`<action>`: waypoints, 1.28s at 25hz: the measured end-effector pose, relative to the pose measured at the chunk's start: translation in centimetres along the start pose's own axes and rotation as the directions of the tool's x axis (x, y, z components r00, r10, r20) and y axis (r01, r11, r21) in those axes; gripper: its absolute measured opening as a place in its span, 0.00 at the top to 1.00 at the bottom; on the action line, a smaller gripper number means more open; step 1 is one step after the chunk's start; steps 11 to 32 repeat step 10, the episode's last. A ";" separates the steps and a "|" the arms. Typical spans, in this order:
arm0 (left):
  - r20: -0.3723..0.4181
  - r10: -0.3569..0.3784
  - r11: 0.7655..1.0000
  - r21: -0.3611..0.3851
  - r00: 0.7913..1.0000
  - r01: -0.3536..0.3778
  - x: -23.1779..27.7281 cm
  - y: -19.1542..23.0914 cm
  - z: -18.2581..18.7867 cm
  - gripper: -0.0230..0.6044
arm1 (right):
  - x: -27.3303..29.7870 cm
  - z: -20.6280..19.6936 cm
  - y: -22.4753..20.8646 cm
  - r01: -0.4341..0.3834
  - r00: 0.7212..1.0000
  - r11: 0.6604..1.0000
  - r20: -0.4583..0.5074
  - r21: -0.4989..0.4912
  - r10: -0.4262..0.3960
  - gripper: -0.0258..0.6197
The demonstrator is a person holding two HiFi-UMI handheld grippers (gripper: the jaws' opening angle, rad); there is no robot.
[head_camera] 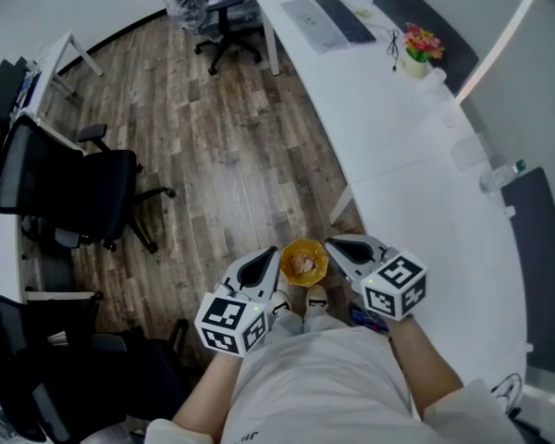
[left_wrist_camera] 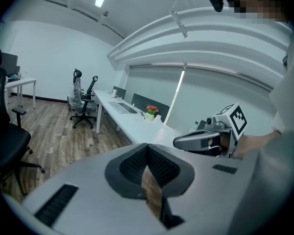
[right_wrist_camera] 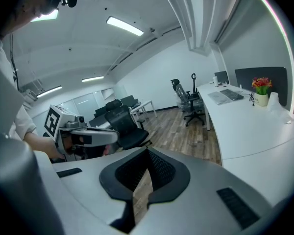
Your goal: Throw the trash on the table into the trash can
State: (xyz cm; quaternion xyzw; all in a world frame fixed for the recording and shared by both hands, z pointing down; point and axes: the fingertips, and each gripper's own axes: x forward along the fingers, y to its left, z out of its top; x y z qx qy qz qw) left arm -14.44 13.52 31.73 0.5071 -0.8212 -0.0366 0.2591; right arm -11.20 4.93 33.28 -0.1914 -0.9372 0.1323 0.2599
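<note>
Two grippers: left gripper point(head_camera: 271, 254) and right gripper point(head_camera: 332, 245) are held side by side in front of the person's body; each has its jaws pressed together on nothing; in each gripper view only a strip of floor shows through the slit.
Trash can: small orange can point(head_camera: 320, 256) standing on the wooden floor point(head_camera: 231, 155) just ahead of the person's shoes point(head_camera: 316, 297); in the head view it sits between the two gripper tips, near the table's inner edge.
Trash: pale crumpled wad point(head_camera: 303, 264) lying inside the can; pinkish-white, and by its look light and soft; its kind is too small to tell.
Step in hand: judged a pause between pickups; nothing is carried and something is already binned.
Next move: calls for a turn toward the white table point(head_camera: 416, 202); a search of its top for any leftover scrap; jaws spread before they come down on it.
Table, near stretch: mostly bare; one small clear item point(head_camera: 499, 172) lies by the wall-side edge, too small to name; possibly a candidate.
Table, far stretch: flower pot point(head_camera: 418, 49); keyboard point(head_camera: 345, 18).
Beyond: black office chair point(head_camera: 92, 188) well apart on the floor.
</note>
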 end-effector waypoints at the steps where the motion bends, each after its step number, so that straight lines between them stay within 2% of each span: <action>1: 0.000 0.000 1.000 0.001 1.000 0.000 0.0 0.0 0.0 0.96 | 0.0 -0.1 0.0 -0.002 1.000 1.000 -0.001 0.001 0.002 0.91; 32: -0.009 -0.007 1.000 0.003 1.000 0.007 0.4 -0.2 0.0 0.96 | -0.5 -0.2 -0.5 0.002 1.000 1.000 0.003 0.013 -0.002 0.91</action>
